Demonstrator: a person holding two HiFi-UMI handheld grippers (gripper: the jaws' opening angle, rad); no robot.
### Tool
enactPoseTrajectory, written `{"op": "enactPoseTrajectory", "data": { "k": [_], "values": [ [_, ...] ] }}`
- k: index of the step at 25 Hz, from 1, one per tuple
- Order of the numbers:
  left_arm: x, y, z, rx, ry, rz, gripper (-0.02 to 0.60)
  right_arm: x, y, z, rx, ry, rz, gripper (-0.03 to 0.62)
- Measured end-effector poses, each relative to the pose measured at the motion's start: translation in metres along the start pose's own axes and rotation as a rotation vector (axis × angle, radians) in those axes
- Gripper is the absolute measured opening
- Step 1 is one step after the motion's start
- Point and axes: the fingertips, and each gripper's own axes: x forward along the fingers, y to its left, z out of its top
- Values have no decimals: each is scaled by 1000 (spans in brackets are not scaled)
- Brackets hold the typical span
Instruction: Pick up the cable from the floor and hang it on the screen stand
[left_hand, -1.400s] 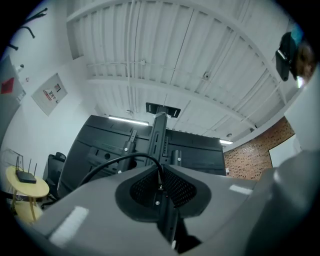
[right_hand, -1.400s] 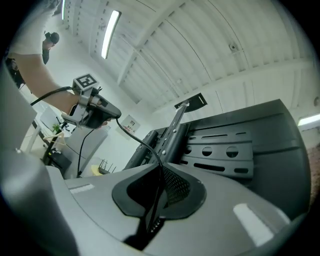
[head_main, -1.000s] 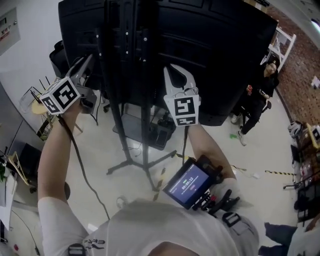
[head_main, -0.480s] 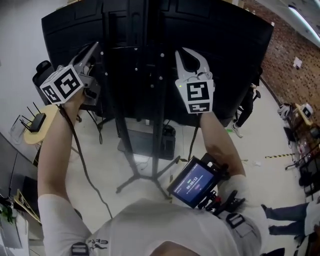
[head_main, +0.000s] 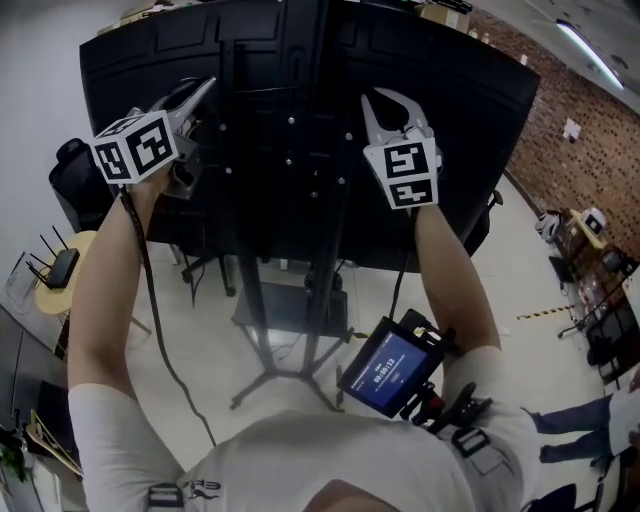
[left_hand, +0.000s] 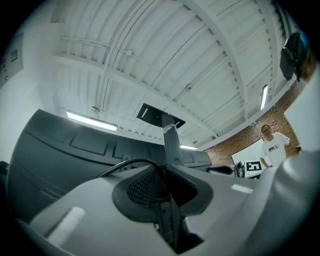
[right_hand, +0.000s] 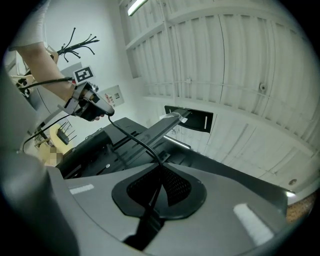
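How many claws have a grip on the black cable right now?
2. The left claw, high at the left of the big black screen, is shut on the thin black cable; the right claw, at the right, is shut on it too. Neither grip is hidden.

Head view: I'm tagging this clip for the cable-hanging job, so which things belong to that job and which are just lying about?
Part of the job:
- cable, strung between the two grippers
- left gripper, shut on the cable
- right gripper, shut on the cable
- screen stand

Just lying about:
- router on the round table
- lit-screen device
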Motion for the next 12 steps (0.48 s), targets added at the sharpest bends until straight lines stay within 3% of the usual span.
{"op": "enactPoseTrajectory", "data": {
  "k": [12],
  "values": [
    [21, 48, 4, -20, 33, 36, 64, 50, 4, 5, -47, 98, 65, 34]
  ]
}}
